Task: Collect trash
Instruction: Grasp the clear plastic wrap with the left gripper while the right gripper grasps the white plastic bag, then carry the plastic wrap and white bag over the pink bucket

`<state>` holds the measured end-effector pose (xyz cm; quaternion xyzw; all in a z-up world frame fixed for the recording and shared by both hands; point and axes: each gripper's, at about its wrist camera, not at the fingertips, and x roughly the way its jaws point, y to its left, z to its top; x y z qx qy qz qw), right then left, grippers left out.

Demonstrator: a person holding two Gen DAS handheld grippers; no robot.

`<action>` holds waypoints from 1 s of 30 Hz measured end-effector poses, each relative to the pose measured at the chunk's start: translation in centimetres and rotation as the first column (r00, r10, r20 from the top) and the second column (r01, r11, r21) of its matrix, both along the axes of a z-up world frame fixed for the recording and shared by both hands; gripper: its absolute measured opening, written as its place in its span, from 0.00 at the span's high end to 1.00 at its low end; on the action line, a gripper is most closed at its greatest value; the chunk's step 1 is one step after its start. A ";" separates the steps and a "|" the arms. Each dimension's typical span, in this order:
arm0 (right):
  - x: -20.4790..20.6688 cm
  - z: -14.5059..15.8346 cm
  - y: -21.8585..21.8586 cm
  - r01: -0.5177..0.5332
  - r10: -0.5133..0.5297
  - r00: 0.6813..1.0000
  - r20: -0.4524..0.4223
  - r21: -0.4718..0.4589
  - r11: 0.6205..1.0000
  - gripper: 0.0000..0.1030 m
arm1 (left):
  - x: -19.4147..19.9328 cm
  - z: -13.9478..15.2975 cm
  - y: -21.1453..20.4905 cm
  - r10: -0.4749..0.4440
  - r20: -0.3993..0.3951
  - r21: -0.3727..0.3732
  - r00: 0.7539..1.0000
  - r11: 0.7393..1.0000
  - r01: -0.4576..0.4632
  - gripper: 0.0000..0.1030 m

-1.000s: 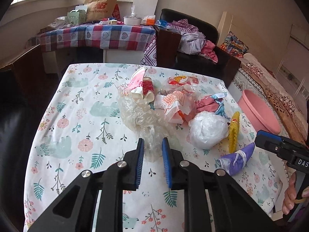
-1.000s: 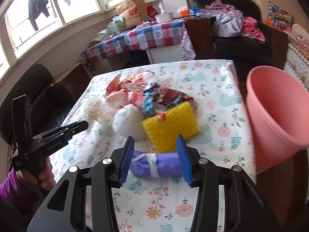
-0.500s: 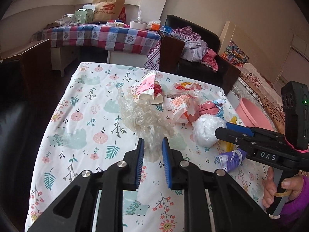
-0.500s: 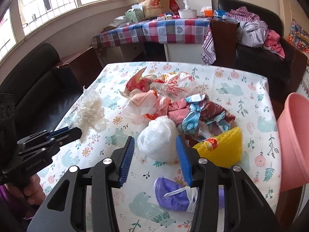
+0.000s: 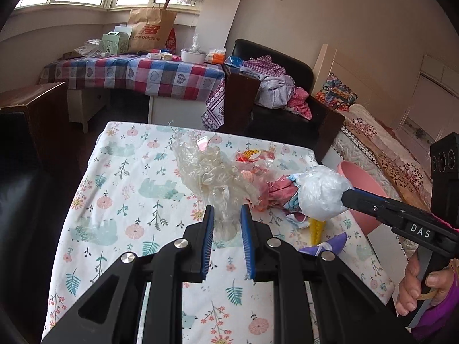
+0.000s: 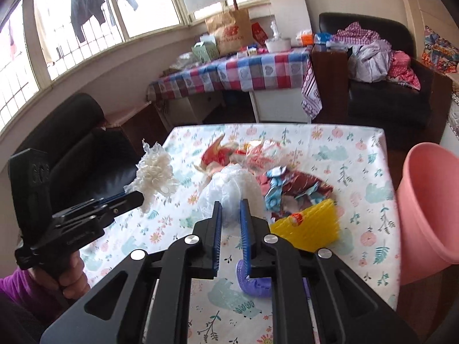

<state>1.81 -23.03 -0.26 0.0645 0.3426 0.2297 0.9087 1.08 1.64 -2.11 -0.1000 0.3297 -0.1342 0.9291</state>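
Left gripper [image 5: 226, 218]: jaws clamping crinkled clear film [image 5: 210, 173]. Right gripper [image 6: 231, 215]: jaws closing on white plastic bag [image 6: 233, 182]. Both above worktop [image 5: 120, 177].

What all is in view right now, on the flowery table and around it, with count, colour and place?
Crinkly plastic wad: one, clear-cream, held in the left gripper above the table.
Plastic bag ball: one, white, between the closing right gripper's pads.
Wrappers: a heap, red, pink and blue, mid-table.
Sponge: one, yellow, right of the heap.
Purple pouch: one, near edge of the table.
Table: one, floral cloth.
Bucket: one, pink, beside the table on the right.
Paper bag: one, brown, on the checked far table.
Armchair: one, black, piled with clothes.
Left gripper: black, blue pads.
Right gripper: black, blue pads.
Hands: two, purple sleeves.
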 end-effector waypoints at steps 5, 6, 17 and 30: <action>-0.8 1.8 -2.9 0.062 -0.064 0.996 0.061 0.025 0.998 0.88 | 0.3 2.0 -2.5 -0.048 0.047 -0.017 0.998 0.999 0.049 0.83; -1.0 2.0 -3.4 0.077 -0.078 0.994 0.069 0.027 0.997 0.88 | 0.4 2.3 -3.1 -0.061 0.054 -0.020 0.997 0.998 0.062 0.83; -1.6 2.4 -12.5 0.315 -0.318 0.942 0.106 0.047 0.948 0.88 | 2.2 5.2 -11.8 -0.231 0.104 -0.019 0.967 0.972 0.234 0.83; -1.2 -1.1 -21.5 0.523 -0.526 0.849 0.049 0.061 0.850 0.88 | 5.4 4.1 -24.2 -0.434 0.079 0.015 0.898 0.901 0.434 0.83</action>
